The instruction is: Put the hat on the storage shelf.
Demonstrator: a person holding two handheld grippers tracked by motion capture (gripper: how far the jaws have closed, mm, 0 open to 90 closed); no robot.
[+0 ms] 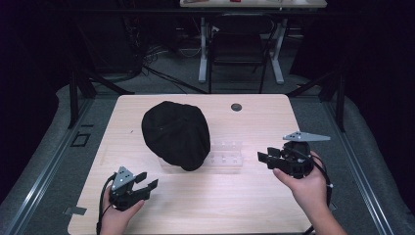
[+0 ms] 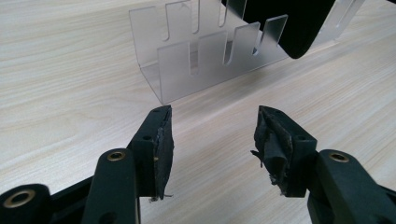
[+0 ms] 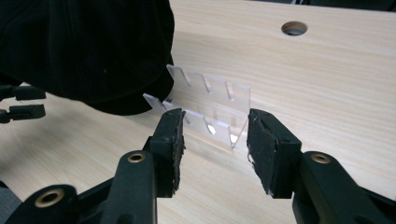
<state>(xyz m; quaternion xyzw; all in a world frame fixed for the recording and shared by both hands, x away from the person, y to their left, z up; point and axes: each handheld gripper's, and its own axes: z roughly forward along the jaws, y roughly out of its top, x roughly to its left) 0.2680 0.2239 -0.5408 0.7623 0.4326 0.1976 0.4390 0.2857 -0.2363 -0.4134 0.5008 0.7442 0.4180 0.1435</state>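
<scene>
Wooden table (image 1: pixel 254 205) carried the cap (image 1: pixel 175 133), draped over a clear rack (image 1: pixel 226 155) mid-table. Both tongs, left (image 1: pixel 147 182) & right (image 1: pixel 263 157), were wide, empty. We judged a careless tug could tip the rack w/ the cap.

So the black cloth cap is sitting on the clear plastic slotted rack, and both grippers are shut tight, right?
Not quite: both are open. The left gripper and right gripper views show gaps between their jaws. The black cloth cap does sit on the clear plastic slotted rack.
</scene>
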